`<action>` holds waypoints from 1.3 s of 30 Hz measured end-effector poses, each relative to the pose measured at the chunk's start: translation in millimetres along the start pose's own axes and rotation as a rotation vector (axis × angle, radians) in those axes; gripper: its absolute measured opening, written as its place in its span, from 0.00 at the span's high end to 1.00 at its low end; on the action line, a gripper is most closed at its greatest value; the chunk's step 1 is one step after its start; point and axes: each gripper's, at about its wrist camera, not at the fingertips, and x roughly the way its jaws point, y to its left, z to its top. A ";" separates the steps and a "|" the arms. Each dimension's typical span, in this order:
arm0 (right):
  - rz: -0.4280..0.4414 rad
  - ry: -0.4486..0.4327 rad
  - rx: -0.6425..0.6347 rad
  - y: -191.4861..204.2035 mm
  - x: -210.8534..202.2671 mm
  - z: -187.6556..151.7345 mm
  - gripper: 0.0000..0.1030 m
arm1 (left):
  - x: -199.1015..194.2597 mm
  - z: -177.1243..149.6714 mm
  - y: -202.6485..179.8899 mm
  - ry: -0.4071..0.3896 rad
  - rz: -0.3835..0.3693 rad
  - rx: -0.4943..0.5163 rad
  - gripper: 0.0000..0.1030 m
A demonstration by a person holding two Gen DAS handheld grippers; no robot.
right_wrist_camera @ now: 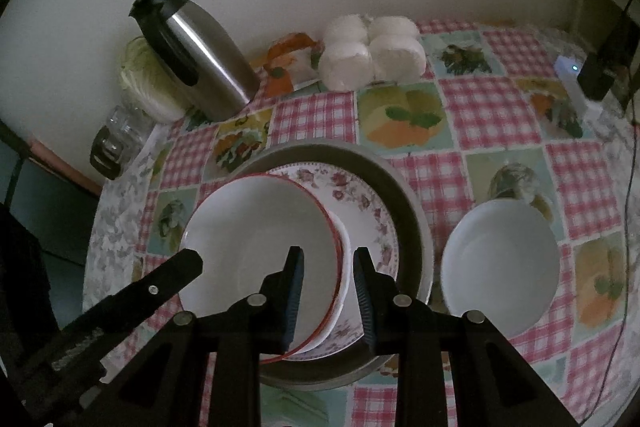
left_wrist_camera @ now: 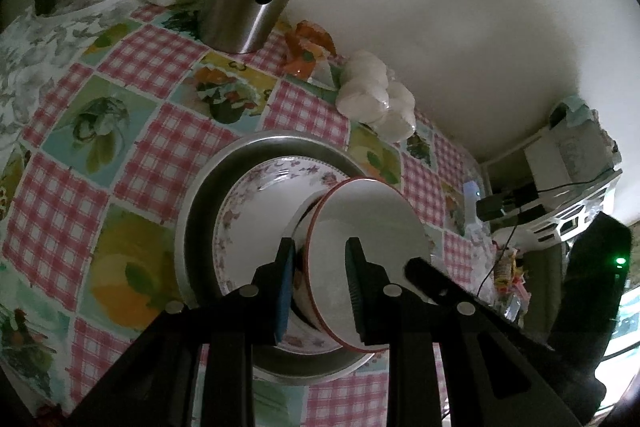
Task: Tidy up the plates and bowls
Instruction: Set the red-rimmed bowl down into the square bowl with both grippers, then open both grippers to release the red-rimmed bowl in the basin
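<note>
Bowls: two; red-rimmed bowl (left_wrist_camera: pixel 360 267) tilted, plain white bowl (right_wrist_camera: pixel 500 263) right of jaws.
Plates: one floral plate (right_wrist_camera: pixel 360 203), in metal basin (right_wrist_camera: pixel 416 227).
Left gripper (left_wrist_camera: pixel 320 291): clamped on red-rimmed bowl's wall.
Right gripper (right_wrist_camera: pixel 328 291): jaws apart.

Landmark: metal tray (right_wrist_camera: pixel 416 227), roughly mid tabletop (right_wrist_camera: pixel 500 115). All places are given as the right wrist view shows them.

- In tray: floral plate (right_wrist_camera: pixel 368 211). On the plate: a rimmed bowl (right_wrist_camera: pixel 260 239), tilted, overhanging the tray's left edge.
- Left gripper (left_wrist_camera: pixel 320 279): jaws straddle that bowl's rim, one inside, one outside.
- Right gripper (right_wrist_camera: pixel 328 287): jaws straddle the bowl's right rim, above the plate.
- Right of tray, just beside it: plain bowl (right_wrist_camera: pixel 500 267), upright on tabletop.
- Behind tray, along the wall: paper rolls (right_wrist_camera: pixel 372 55); left of them a packet (right_wrist_camera: pixel 288 63), then thermos jug (right_wrist_camera: pixel 196 55), then cabbage (right_wrist_camera: pixel 144 83).
- Behind-left of tray, at the tabletop edge: glass jars (right_wrist_camera: pixel 116 139).
</note>
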 end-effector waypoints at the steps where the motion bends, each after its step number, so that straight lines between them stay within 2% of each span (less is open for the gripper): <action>1: 0.022 0.011 0.008 -0.4 1.7 -0.4 0.71 | -0.7 0.0 -0.9 -0.002 -0.001 0.003 0.76; 5: 0.000 0.012 -0.009 4.0 1.1 -1.2 0.71 | -5.2 0.1 -4.0 -0.016 0.003 0.011 0.76; 19: 0.011 0.011 -0.008 2.5 -0.4 -3.0 0.71 | -8.3 3.0 -5.9 -0.030 -0.010 0.021 0.72; 22: -0.009 -0.010 -0.019 3.9 -6.2 -3.1 0.71 | -9.5 3.4 -5.1 -0.021 -0.016 0.023 0.67; 25: -0.018 -0.024 -0.025 4.7 -12.1 -3.5 0.71 | -11.4 2.7 -5.0 -0.020 0.012 0.040 0.54; 30: -0.034 -0.038 -0.041 5.5 -19.3 -4.2 0.71 | -16.1 2.6 -3.5 -0.026 0.024 0.052 0.40; 39: 0.019 -0.076 -0.034 0.7 -40.2 -7.8 0.71 | -23.1 -2.8 -14.8 -0.074 0.176 0.140 0.25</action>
